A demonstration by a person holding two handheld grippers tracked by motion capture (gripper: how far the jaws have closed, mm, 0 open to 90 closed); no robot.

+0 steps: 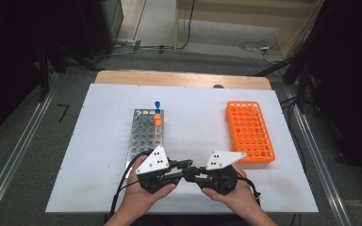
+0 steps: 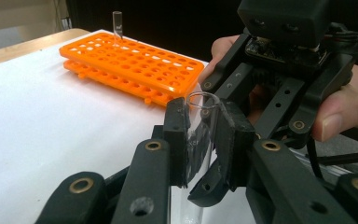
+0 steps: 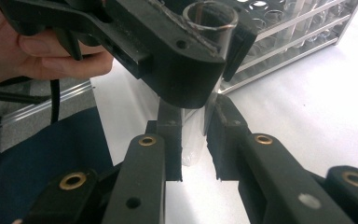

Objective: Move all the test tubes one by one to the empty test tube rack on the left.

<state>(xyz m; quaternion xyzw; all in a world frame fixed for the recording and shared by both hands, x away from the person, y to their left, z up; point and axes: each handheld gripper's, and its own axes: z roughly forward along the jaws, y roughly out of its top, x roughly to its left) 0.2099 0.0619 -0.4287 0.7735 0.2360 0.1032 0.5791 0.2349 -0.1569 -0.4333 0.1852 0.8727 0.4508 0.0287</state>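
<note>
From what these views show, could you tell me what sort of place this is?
Probably a lab-style recording bench: an orange plastic tube rack and a perforated metal tube rack sit on a white-covered table, with cables on the floor behind.

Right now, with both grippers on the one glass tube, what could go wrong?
1. The left gripper and right gripper both clamp the clear glass tube; any twist between the hands could crack it.
2. It hangs above the white table sheet, clear of the metal rack and orange rack; a sloppy release could drop it.
</note>
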